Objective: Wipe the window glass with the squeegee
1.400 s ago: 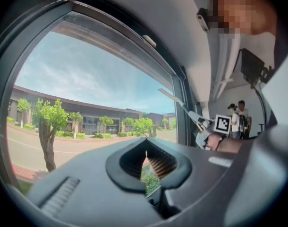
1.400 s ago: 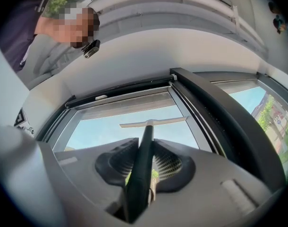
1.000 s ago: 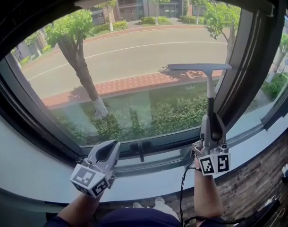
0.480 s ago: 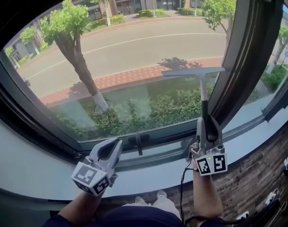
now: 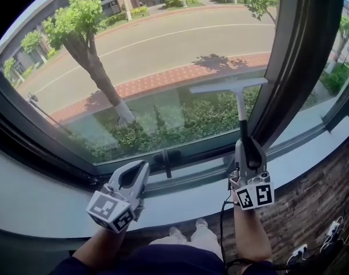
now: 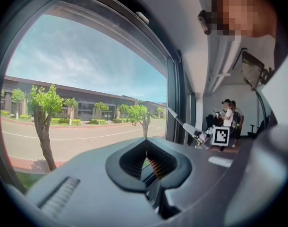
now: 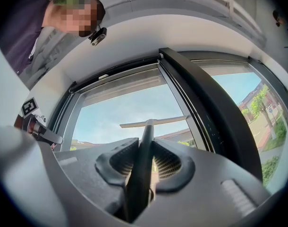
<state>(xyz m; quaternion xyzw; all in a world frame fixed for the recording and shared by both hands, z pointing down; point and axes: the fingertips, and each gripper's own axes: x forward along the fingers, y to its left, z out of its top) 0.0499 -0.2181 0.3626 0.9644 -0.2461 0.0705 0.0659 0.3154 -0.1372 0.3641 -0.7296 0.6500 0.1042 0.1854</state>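
- The right gripper (image 5: 246,149) stands upright over the sill (image 5: 43,202) at the right of the pane. Its own view shows the jaws closed tight on the dark handle of the squeegee (image 5: 241,114), which runs straight up between the ribbed pads.
- The squeegee's pale blade lies level across the lower right part of the window glass (image 5: 163,50), its right end just beside the dark frame upright (image 5: 303,50). No view shows whether the rubber edge actually presses on the pane.
- In the right gripper view the right gripper (image 7: 147,150) holds the squeegee (image 7: 153,122) as a T against the sky.
- The left gripper (image 5: 138,174) hangs low at the left, well apart from the squeegee, tilted toward the glass above the sill. In its own view the left gripper (image 6: 146,144) has its jaw tips together and nothing held — only the hollow behind them stays clear.
- A dark latch handle (image 5: 165,161) sits on the bottom frame between the two grippers.
- Outside, a tree (image 5: 86,33) stands by a road — seen through the left half of the pane.
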